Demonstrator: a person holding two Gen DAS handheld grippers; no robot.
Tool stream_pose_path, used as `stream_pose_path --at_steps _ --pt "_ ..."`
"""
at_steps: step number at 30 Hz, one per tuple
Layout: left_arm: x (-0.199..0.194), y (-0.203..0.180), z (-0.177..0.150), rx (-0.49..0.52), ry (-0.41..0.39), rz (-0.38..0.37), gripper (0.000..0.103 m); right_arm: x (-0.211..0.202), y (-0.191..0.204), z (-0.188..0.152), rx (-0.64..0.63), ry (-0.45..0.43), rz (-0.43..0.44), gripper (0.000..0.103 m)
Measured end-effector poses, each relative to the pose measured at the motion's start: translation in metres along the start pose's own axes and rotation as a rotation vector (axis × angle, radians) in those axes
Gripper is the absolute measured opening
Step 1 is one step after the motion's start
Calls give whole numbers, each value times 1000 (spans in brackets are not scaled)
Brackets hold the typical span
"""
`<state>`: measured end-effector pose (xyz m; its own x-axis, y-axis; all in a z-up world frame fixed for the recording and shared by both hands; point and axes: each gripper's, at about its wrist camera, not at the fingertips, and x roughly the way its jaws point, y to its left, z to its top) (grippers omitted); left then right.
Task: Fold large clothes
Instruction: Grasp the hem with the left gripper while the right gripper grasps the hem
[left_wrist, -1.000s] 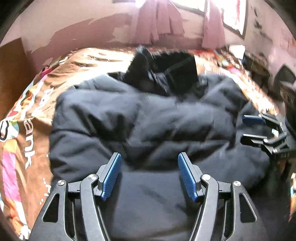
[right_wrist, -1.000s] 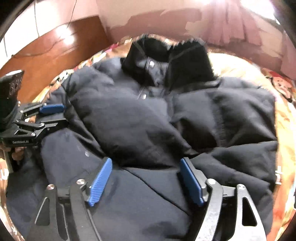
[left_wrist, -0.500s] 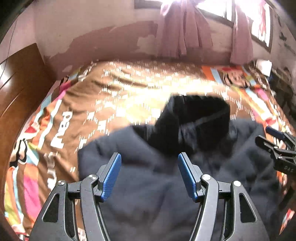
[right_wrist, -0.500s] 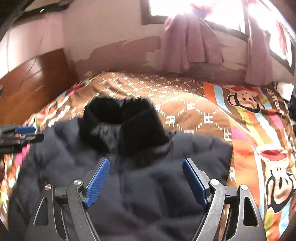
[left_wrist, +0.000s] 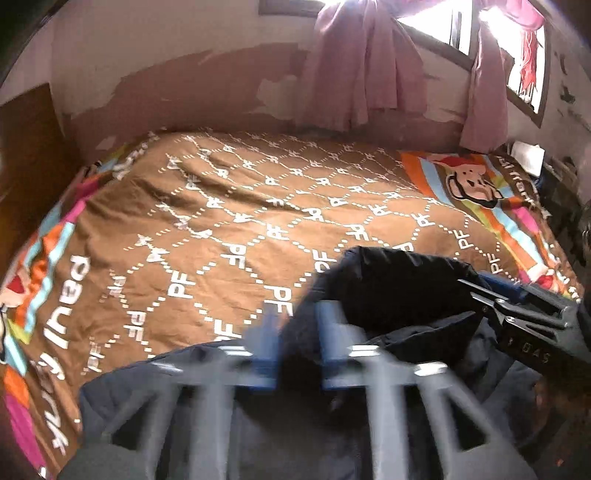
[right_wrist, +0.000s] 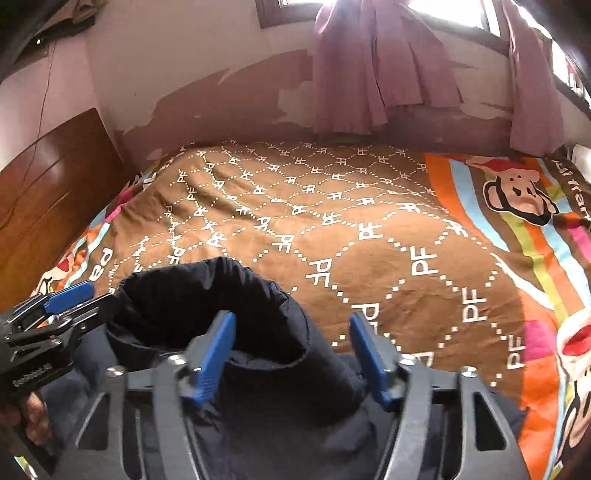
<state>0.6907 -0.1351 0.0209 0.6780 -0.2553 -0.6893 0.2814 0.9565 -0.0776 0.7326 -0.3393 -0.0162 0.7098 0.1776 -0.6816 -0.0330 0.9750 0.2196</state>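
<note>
A dark puffy jacket lies on the bed, its collar end standing up like an open rim. My left gripper is motion-blurred; its jaws are closing, with the blue pads close together on dark jacket fabric. From the right wrist view the left gripper pinches the collar's left edge. My right gripper is also closing, its pads still wide apart with the collar's right side between them, not pressed. The right gripper shows at the collar's right edge.
A brown patterned bedspread with a cartoon monkey covers the bed beyond the jacket. A wooden headboard stands at left. A peeling wall and pink curtains lie behind. A hand holds the left gripper.
Both grippers have travelled over the jacket's body to its collar end, so much more bedspread shows. Both pairs of jaws have narrowed, the left far more than the right.
</note>
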Motion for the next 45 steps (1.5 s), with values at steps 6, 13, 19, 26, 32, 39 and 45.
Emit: stream_pose_path --at_steps 6,13,19,26,32,39,45 --pt "-30 4 -9 -10 -91 -84 2 -15 -13 -10 41 -50 90 10" --pt "-59 22 -42 80 -59 -98 2 -59 -27 -42 -111 -21 160 8" --pt "-42 13 -90 201 55 -64 2 -54 -26 -75 -219 84 113 7" --pt "-4 -7 -128 327 224 25 1 -17 -17 -108 -316 203 16 7" --pt "-34 -2 -126 338 154 -49 6 -35 -24 -108 -263 169 63 13" --pt "-79 10 -101 203 -48 -191 9 -85 -36 -80 -107 39 216 41" --pt "-49 -1 -40 2 -66 -219 12 -55 -38 -41 149 6 317 41"
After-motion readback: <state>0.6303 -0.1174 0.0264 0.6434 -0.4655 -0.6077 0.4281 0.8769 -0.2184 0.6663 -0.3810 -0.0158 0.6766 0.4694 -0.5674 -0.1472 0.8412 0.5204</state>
